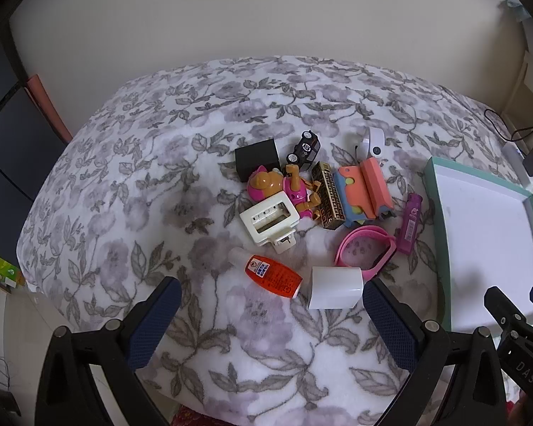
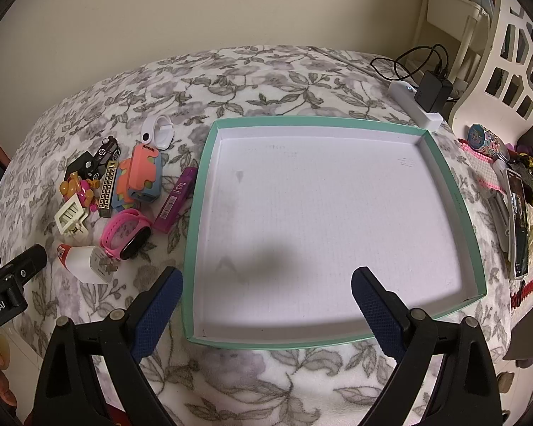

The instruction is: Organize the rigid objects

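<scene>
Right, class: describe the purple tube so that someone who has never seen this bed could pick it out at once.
Start at the big shallow green-rimmed box lying empty on the flowered blanket. Just off its left wall, on the edge of the heap of toys, lies the purple tube, running roughly along that wall. It is the only purple piece and the one nearest the box; the pink watch beside it is a loop.

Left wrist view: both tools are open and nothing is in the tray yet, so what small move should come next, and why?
Probably ease the left tool forward and down over the white cube. It is the nearest piece, lying just ahead between the open fingers, apart from the orange bottle. The teal tray beside the pile holds nothing, so sorting has not begun.
</scene>
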Tool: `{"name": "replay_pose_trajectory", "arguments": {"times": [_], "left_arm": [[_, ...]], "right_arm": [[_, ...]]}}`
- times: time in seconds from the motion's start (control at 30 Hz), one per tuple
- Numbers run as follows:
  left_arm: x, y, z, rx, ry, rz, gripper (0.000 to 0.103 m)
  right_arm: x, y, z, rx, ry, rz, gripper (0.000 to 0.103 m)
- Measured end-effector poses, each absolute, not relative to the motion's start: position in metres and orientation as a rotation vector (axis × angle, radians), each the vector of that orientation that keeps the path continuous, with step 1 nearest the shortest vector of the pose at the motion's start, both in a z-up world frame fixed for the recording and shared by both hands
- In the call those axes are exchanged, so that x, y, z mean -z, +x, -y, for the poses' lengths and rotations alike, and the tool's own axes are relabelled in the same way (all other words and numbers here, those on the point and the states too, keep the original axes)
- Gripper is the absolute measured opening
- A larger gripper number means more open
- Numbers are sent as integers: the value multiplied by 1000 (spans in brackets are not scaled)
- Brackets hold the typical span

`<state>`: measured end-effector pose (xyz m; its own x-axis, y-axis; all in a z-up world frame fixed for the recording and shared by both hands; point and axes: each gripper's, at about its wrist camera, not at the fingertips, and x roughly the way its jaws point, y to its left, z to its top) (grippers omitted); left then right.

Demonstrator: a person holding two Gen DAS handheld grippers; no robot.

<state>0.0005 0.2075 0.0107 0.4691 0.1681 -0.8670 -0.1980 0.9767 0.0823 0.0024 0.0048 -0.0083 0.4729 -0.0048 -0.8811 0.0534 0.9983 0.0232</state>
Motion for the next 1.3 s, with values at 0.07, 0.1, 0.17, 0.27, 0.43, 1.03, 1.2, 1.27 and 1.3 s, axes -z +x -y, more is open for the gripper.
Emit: {"name": "replay_pose_trajectory", "arguments": {"times": [0.07,0.1,0.17,0.27,0.43,1.03,1.2,1.27,1.3], "left_arm": [[-10,1,-208,-225,-30,-1062,103],[-10,1,-208,-226,-28,-1065,103],[-9,1,-208,-226,-27,-1069,103],[-9,1,-208,-227,-28,-1075,103],[-7,1,-210,-230,-34,-1084,103],[-5,2,-211,-230,-36,-1091,103],[-5,2,-211,-233,-39,-1095,103],[-5,2,-213,-238,-44,-1097,103],[-5,3,-214,-241,-47,-1098,103]], "right_arm": [[8,2,-5,36,50,-1078,96],[8,2,-5,35,50,-1078,96],[9,2,-5,35,49,-1079,96],[9,2,-5,35,48,-1078,96],[9,2,-5,35,48,-1079,96],[10,2,-6,36,47,-1080,96],[10,2,-6,36,47,-1079,96],[10,2,-6,34,45,-1079,96],[11,1,-7,33,43,-1079,96]]}}
